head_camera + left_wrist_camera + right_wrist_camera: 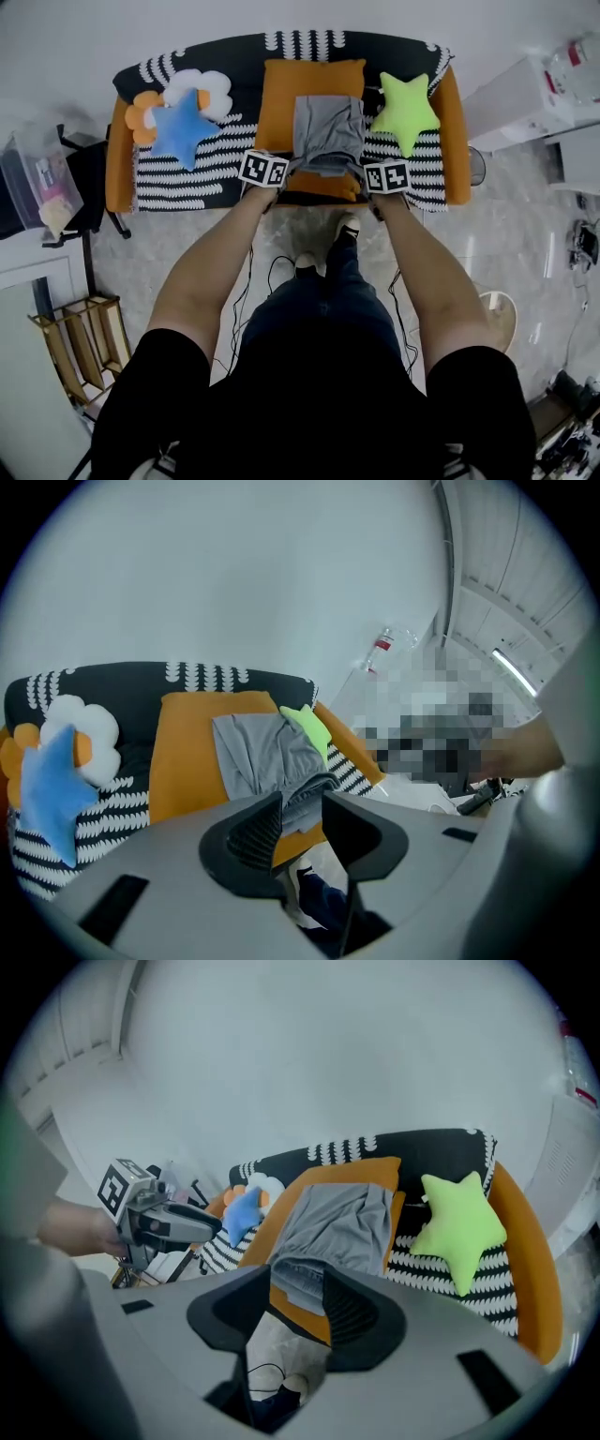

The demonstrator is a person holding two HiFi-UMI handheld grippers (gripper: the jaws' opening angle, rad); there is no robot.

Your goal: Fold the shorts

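Grey shorts (328, 127) lie lengthwise on an orange cushion (309, 80) in the middle of the sofa. Their near edge is bunched and raised off the cushion between my two grippers. My left gripper (285, 175) grips the near left corner, and in the left gripper view (302, 803) the grey cloth (258, 747) fills the gap between the tips. At the near right corner my right gripper (367, 178) holds the curled edge, which in the right gripper view (297, 1283) sits between the pads, the shorts (342, 1218) stretching away beyond. The left gripper (155, 1218) also shows there.
A blue star pillow (183, 127) and a flower pillow (202, 89) sit on the sofa's left, a green star pillow (405, 112) on its right. A striped throw (187, 178) covers the seat. A wooden rack (80, 342) stands on the floor at left, white furniture (525, 98) at right.
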